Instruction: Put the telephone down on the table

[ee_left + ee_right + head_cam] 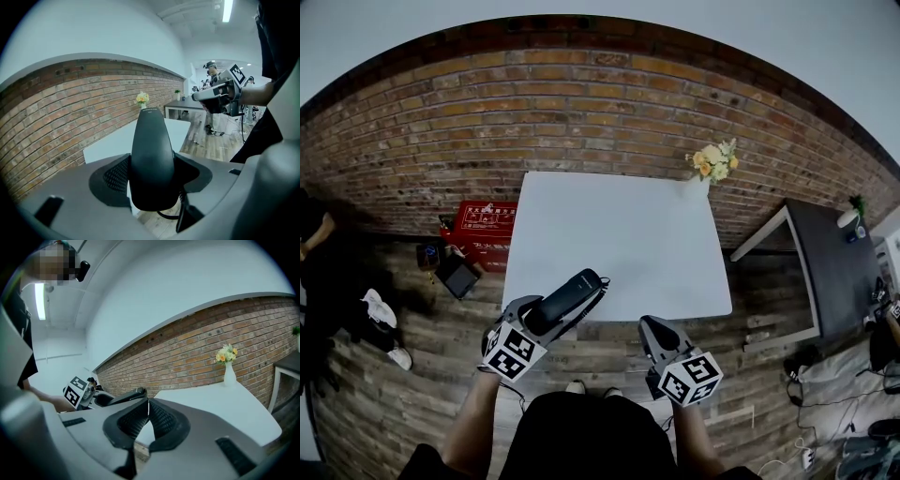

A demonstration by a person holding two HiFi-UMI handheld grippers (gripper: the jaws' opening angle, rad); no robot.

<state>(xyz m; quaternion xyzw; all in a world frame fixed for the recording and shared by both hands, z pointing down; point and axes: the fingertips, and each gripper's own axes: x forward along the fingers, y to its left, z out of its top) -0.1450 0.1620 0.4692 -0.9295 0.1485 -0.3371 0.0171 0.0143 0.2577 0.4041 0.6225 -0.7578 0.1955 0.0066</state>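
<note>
From the head view, the left gripper [555, 317] is clamped on the black telephone [567, 295], which is held in the air with its far end over the near edge of the white table [619, 225], towards the table's left side; it does not rest on the top. The right gripper [649, 324] hovers just short of the same near edge, to the right and well apart from the telephone. Only this view shows the wider room: a vase of flowers [712, 161] at the table's far right corner, the brick wall [534, 103] behind, a red box [486, 220] on the wooden floor [422, 319] to the left, and a dark table [834, 267] to the right. The left gripper view gives what the head view cannot: both ribbed pads press on the sides of the handset (its narrow end points away towards the table), and a dark cord [168, 216] loops beneath it. The other gripper shows there at the right, held up in a hand. The right gripper view settles that gripper's state: its two pads meet at the tips with nothing between them, and the white tabletop lies beyond. At its left the marker cube [75, 392] of the left gripper appears, with the telephone jutting out past it.
</note>
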